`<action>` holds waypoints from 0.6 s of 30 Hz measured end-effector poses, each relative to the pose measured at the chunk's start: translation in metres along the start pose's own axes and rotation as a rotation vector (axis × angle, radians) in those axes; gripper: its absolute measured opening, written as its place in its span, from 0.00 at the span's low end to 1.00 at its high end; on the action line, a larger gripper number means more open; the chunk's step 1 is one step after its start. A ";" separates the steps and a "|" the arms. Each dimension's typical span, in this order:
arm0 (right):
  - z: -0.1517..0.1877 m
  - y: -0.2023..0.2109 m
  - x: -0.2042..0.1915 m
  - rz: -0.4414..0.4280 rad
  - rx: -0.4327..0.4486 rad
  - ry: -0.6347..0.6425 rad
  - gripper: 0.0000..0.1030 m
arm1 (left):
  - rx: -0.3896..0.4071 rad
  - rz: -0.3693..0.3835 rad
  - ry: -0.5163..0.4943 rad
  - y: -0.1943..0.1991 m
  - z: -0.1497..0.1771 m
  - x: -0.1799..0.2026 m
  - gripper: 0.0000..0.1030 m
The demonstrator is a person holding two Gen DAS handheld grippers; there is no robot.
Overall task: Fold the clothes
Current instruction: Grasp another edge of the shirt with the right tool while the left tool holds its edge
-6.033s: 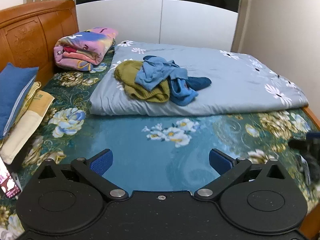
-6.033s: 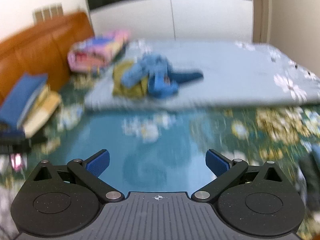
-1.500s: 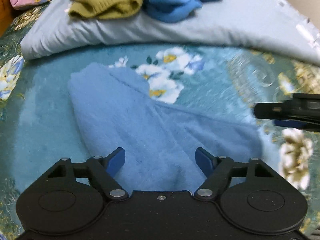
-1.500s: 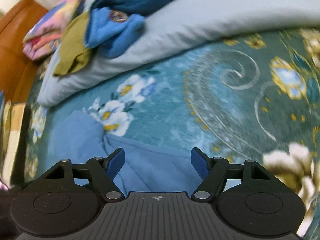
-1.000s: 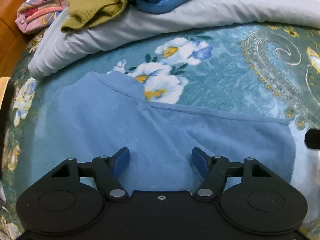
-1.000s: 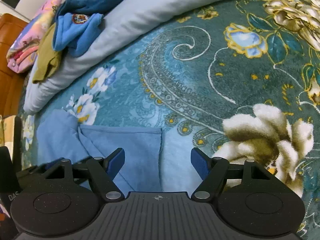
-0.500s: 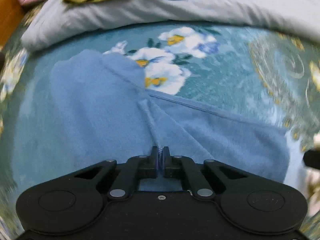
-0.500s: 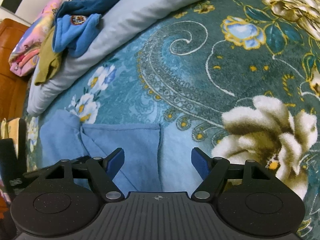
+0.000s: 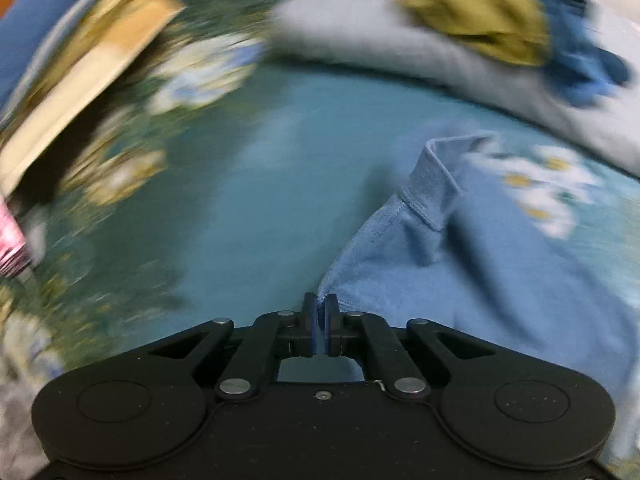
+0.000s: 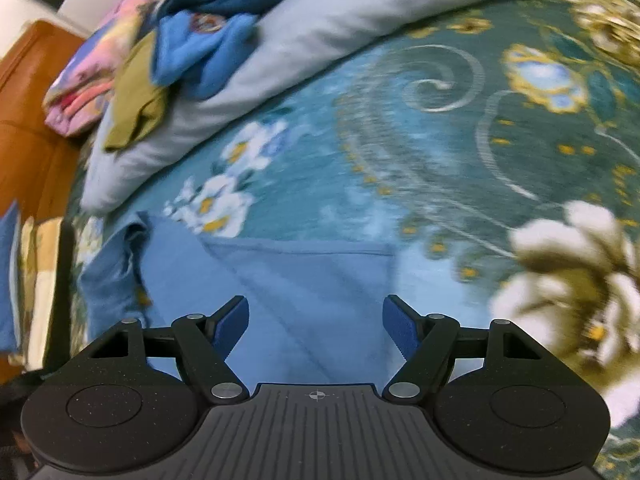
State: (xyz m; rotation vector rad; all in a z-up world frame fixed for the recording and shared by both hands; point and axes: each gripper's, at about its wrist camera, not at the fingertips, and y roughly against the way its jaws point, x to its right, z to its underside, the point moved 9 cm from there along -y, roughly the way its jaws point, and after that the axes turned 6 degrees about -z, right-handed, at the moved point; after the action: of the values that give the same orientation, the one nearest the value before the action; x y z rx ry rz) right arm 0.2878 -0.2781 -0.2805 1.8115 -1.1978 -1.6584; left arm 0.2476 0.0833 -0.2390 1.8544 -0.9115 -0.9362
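We find no legible text, label, brand, number or sign on anything in either view.

Bare bed [image 9: 256, 184] lies open left of the blue garment [image 9: 480, 264]. Beyond the garment, a folded quilt [image 10: 320, 36] topped with heaped clothes [image 10: 192, 52] blocks passage.
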 end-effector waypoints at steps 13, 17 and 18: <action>-0.053 -0.130 -0.126 -0.108 -0.140 0.383 0.70 | -0.043 0.022 0.130 -0.041 0.003 -0.034 0.02; -0.073 -0.177 -0.148 -0.102 -0.193 0.447 0.70 | -0.038 0.089 0.146 -0.046 0.003 -0.043 0.03; -0.074 -0.185 -0.152 -0.100 -0.207 0.458 0.69 | -0.036 0.106 0.147 -0.048 0.003 -0.045 0.03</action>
State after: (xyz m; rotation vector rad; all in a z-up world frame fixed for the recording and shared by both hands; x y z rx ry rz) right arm 0.4277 -0.0734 -0.3178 1.9952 -0.7215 -1.2595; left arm 0.2353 0.1390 -0.2725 1.7999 -0.8879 -0.7372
